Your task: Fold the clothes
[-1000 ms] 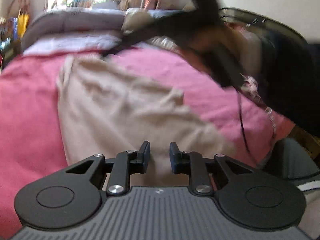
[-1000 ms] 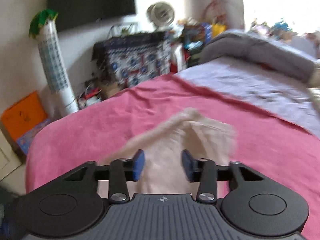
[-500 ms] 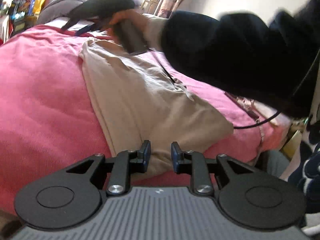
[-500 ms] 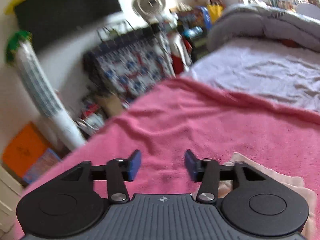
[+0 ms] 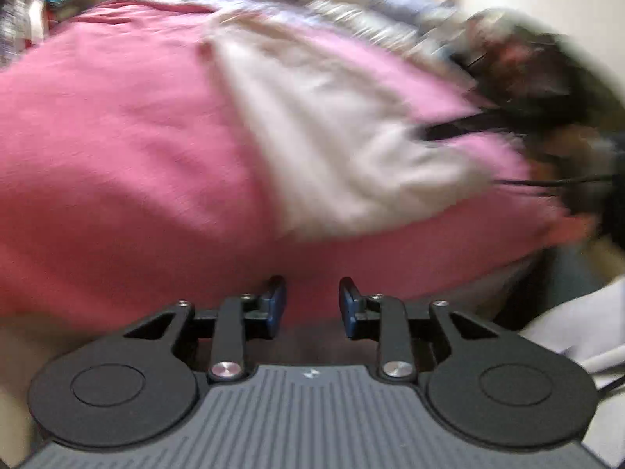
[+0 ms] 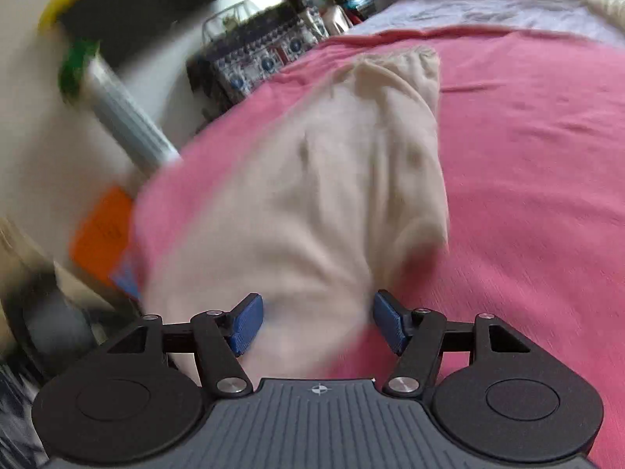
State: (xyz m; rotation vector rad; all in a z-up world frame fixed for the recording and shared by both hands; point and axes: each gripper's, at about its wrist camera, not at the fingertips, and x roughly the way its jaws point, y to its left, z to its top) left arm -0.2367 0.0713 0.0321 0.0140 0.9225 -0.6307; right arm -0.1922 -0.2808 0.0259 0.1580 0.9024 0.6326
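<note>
Blue-padded right gripper (image 6: 316,318) is seen opening, jaws wide, the near end of the beige garment (image 6: 332,195) between the pads but not pinched. Left gripper (image 5: 311,301) is opening too, narrower, nothing between, over pink blanket (image 5: 117,148). Garment is laid flat on the blanket. Farther off, grey bedding (image 6: 488,8) is noted.

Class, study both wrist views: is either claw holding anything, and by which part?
Nothing is held. Both the left claw and right claw are opening, clear of the beige garment.
</note>
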